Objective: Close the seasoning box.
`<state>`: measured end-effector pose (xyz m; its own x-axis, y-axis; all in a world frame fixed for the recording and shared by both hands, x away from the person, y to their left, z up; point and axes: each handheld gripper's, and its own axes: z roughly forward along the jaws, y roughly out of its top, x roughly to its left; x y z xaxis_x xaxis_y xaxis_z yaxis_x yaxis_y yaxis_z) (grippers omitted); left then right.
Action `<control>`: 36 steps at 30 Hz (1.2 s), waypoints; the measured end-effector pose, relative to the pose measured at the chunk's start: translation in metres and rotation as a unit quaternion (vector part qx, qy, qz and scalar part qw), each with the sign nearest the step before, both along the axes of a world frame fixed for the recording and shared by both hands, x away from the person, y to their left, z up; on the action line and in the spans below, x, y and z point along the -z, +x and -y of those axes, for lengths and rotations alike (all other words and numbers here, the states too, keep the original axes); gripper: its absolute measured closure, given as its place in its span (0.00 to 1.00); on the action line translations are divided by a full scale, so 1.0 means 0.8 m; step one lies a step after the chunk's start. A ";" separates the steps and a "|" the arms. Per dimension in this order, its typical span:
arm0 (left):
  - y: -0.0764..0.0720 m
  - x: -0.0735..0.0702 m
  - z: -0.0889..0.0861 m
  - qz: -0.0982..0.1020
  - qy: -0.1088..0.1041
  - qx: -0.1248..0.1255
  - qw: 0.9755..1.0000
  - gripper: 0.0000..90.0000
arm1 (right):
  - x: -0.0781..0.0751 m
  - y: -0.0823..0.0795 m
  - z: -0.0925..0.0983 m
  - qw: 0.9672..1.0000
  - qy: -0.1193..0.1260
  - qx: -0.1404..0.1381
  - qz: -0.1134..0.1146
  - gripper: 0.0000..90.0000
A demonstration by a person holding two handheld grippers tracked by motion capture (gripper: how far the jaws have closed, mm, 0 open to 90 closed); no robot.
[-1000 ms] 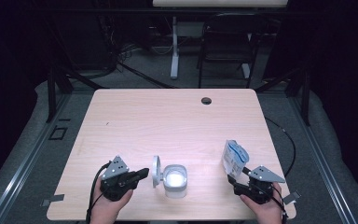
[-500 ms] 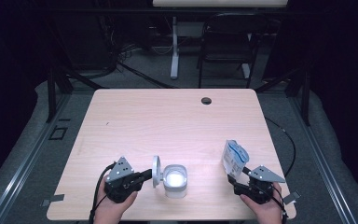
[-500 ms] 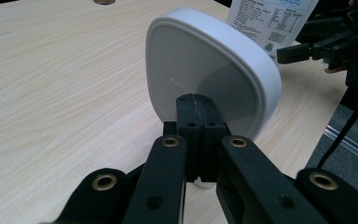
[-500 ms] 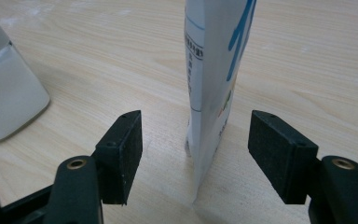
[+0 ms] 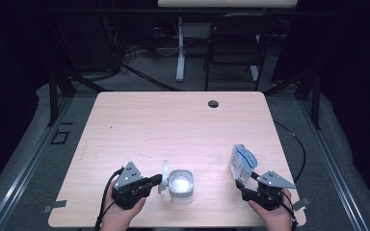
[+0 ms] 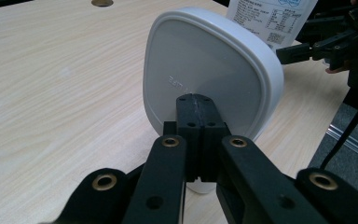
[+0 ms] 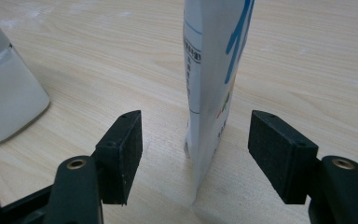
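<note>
My left gripper [image 5: 157, 181] is shut on the lower edge of a white, rounded-square lid [image 5: 165, 174], which stands upright just left of an open white container [image 5: 180, 186]. In the left gripper view the jaws [image 6: 196, 109] pinch the lid [image 6: 205, 65] with its flat face toward the camera. A white and blue pouch [image 5: 242, 162] stands upright at the front right of the table [image 5: 173, 120]. My right gripper [image 5: 245, 180] is open just in front of it. In the right gripper view the pouch [image 7: 214, 70] stands between the pads [image 7: 127, 144], touching neither.
A round cable hole [image 5: 213, 103] sits near the table's far edge. The container's side [image 7: 4, 93] shows at the left of the right gripper view. The pouch [image 6: 270, 16] and my right gripper [image 6: 326, 46] appear beyond the lid. A chair [image 5: 231, 53] stands behind the table.
My left gripper has edged slightly right with the lid, closer to the container. The right gripper and the pouch have stayed in place.
</note>
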<state>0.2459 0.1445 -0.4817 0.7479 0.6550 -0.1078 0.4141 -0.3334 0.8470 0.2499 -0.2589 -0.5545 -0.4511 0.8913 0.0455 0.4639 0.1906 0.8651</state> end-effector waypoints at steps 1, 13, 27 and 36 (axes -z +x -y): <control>0.000 0.000 0.002 0.000 0.000 0.001 1.000 1.00 | 0.000 0.000 0.000 1.000 0.000 0.000 0.000 0.39; -0.002 0.008 0.028 -0.005 0.018 0.030 0.999 1.00 | 0.001 0.000 -0.001 1.000 -0.003 0.000 -0.002 0.39; -0.007 0.002 0.028 0.002 0.015 0.035 0.999 1.00 | 0.001 0.000 -0.001 1.000 0.000 0.001 0.004 0.39; -0.009 -0.008 0.009 0.005 0.001 0.022 1.000 1.00 | 0.001 0.000 -0.001 1.000 -0.002 0.000 0.004 0.39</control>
